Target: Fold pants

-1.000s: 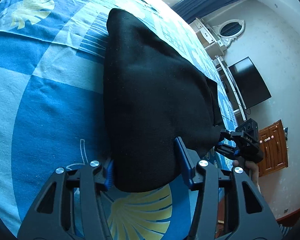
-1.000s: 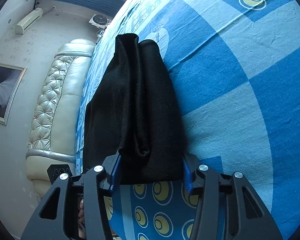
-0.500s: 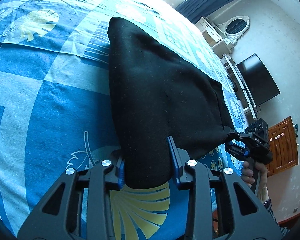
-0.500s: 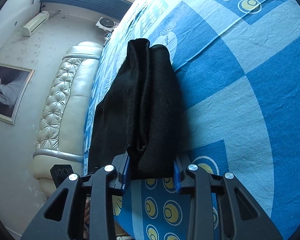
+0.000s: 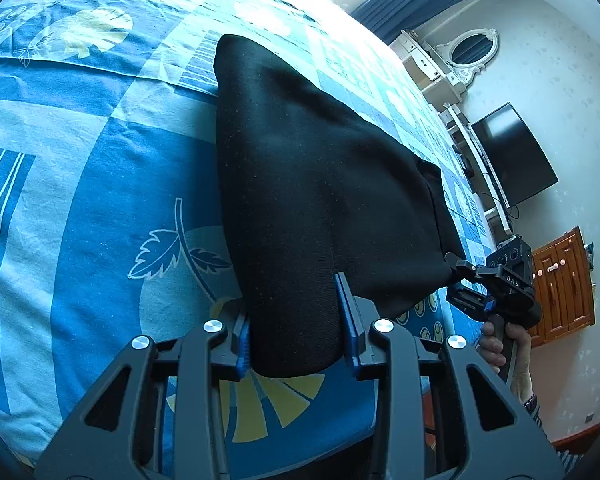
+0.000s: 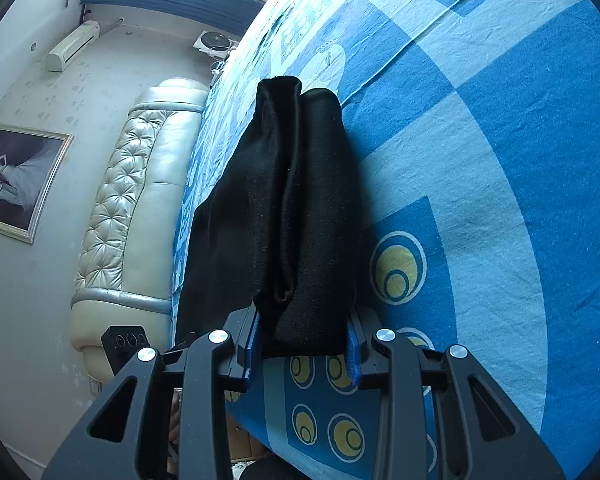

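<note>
With the black pants (image 5: 320, 184) clamped between the pads of both the left gripper (image 5: 296, 336) and the right gripper (image 6: 304, 336) and draped ahead onto the bedsheet (image 5: 80, 200), even tension and level corners were judged necessary.

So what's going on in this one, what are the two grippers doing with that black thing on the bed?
A person is folding black pants on a bed with a blue patterned sheet, holding a gripper in each hand. The left gripper is clamped on one near corner of the fabric and the right gripper on the other, where the bunched layers show. The near edge is pinched at both ends; the rest lies on the bed. A wall-mounted screen hangs beyond the bed.
</note>
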### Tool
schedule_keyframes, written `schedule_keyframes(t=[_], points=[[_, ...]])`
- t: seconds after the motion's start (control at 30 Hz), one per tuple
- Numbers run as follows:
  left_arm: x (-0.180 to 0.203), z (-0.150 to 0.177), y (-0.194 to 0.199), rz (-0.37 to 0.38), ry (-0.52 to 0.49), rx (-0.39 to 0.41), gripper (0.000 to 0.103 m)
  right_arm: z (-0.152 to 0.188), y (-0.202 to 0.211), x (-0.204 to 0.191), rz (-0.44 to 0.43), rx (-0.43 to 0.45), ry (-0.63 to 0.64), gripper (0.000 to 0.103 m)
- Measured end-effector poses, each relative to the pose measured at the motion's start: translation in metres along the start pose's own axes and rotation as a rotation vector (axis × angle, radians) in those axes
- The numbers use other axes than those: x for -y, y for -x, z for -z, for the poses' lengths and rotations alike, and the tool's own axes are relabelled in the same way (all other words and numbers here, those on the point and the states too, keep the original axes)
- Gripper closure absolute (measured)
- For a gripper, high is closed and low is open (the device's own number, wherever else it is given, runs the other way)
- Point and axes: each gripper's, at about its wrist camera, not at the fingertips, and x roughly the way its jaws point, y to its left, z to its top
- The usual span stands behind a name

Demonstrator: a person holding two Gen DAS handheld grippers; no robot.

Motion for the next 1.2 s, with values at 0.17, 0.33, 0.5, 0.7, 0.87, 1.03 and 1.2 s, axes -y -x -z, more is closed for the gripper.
schedule_keyframes(t=[0.17, 0.33, 0.5, 0.7, 0.87, 1.03, 1.2], points=[[0.001, 0.009, 0.002, 0.02, 0.0, -0.005, 0.07, 0.014, 0.007, 0.006, -0.01, -0.006, -0.002, 0.069], [-0.012, 0.006, -0.005, 0.081, 0.049, 0.009, 0.059, 0.018, 0.008, 0.023, -0.062, 0.0, -0.045, 0.053], [-0.029, 0.006, 0.0, 0.157, 0.137, 0.066, 0.038, 0.019, 0.017, 0.022, -0.141, 0.023, -0.054, 0.032], [-0.035, 0.009, 0.0, 0.205, 0.176, 0.084, 0.032, 0.02, 0.011, 0.015, -0.132, 0.025, -0.023, 0.029], [-0.029, 0.013, -0.012, 0.216, 0.174, 0.056, 0.03, 0.019, 0.007, 0.011, -0.115, 0.024, -0.006, 0.029], [-0.031, 0.012, -0.02, 0.233, 0.2, 0.053, 0.028, 0.018, 0.005, 0.011, -0.105, 0.01, -0.006, 0.029], [-0.034, 0.011, -0.021, 0.253, 0.209, 0.047, 0.027, 0.018, 0.004, 0.015, -0.108, 0.006, -0.008, 0.029]])
